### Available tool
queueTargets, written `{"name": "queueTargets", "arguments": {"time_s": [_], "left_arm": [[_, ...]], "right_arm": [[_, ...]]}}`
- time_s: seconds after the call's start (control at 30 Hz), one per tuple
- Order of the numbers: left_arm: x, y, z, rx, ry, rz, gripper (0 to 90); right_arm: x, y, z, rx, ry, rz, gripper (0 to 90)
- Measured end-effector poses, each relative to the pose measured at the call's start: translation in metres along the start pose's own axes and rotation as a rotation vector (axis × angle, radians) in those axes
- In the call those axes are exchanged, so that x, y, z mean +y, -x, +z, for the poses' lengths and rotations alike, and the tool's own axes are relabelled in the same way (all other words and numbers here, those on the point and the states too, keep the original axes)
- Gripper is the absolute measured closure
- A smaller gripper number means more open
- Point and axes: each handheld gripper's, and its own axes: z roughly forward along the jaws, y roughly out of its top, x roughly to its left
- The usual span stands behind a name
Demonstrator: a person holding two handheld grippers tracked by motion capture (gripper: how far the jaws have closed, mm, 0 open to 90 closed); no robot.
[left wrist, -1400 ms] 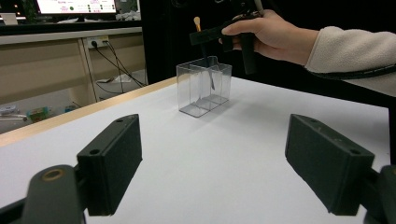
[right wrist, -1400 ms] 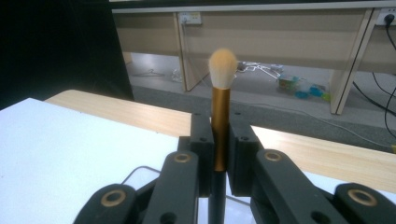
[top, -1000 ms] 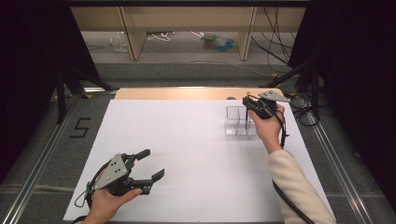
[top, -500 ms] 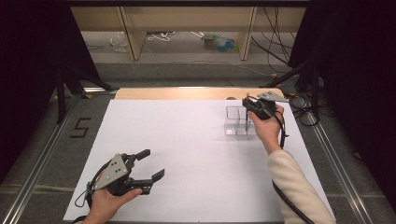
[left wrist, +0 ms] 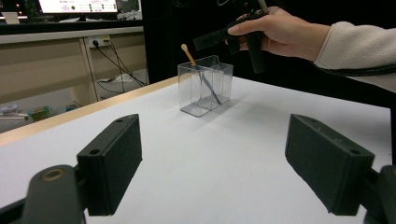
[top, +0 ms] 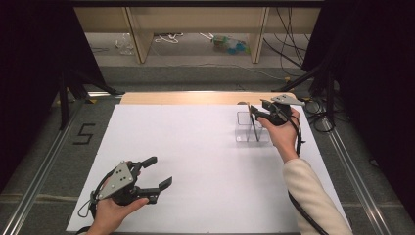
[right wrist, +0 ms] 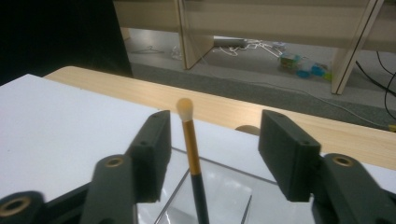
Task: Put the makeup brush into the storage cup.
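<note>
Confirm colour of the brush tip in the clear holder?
Pale cream brush tip, best in the right gripper view.

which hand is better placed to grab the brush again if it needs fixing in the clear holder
Right. The right gripper hangs open around the brush standing in the clear holder; the left gripper sits far off at the table's near edge.

The clear plastic holder is glossy and see-through. The makeup brush has a shiny gold metal ferrule, soft pale bristles and a dark handle. The white table cover looks smooth and matt; the far table edge is light wood.
</note>
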Motion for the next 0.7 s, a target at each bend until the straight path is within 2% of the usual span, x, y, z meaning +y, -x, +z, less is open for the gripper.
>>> {"name": "queueTargets", "arguments": {"time_s": [0.03, 0.13, 0.17, 0.2, 0.23, 0.27, 0.37, 0.53, 0.57, 0.63, 0.7], "left_arm": [[0.0, 0.0, 0.0, -0.001, 0.0, 0.009, 18.8], [0.0, 0.0, 0.0, 0.001, 0.003, -0.001, 18.8], [0.0, -0.001, -0.001, 0.002, 0.005, 0.0, 18.8], [0.0, -0.001, -0.001, 0.003, 0.004, -0.006, 18.8], [0.0, -0.001, -0.001, 0.004, 0.004, -0.001, 18.8], [0.0, -0.002, -0.001, 0.003, 0.004, 0.005, 18.8], [0.0, -0.002, -0.001, 0.008, 0.007, -0.008, 18.7], [0.0, -0.004, -0.001, 0.009, 0.008, 0.006, 18.6], [0.0, -0.004, -0.002, 0.01, 0.009, 0.006, 18.6], [0.0, -0.004, -0.002, 0.012, 0.006, 0.006, 18.5], [0.0, -0.005, -0.002, 0.014, 0.006, 0.007, 18.4]], "right_arm": [[0.0, 0.0, -0.001, 0.01, 0.018, -0.01, 40.1], [0.0, -0.003, -0.006, 0.021, 0.004, -0.013, 34.2], [0.0, -0.004, -0.009, 0.036, -0.003, -0.001, 32.2], [0.0, -0.005, -0.01, 0.028, 0.009, -0.007, 30.8], [0.0, -0.005, -0.012, 0.044, 0.026, -0.007, 30.2], [0.0, -0.006, -0.014, 0.044, 0.018, -0.005, 29.4], [0.0, -0.007, -0.023, 0.049, 0.02, -0.012, 28.4], [-0.006, -0.011, -0.034, 0.072, 0.012, -0.039, 28.1], [-0.008, -0.012, -0.036, 0.08, 0.019, -0.03, 28.1], [-0.011, -0.013, -0.043, 0.088, 0.003, -0.049, 28.2], [-0.014, -0.014, -0.05, 0.102, 0.005, -0.045, 28.2]]}}
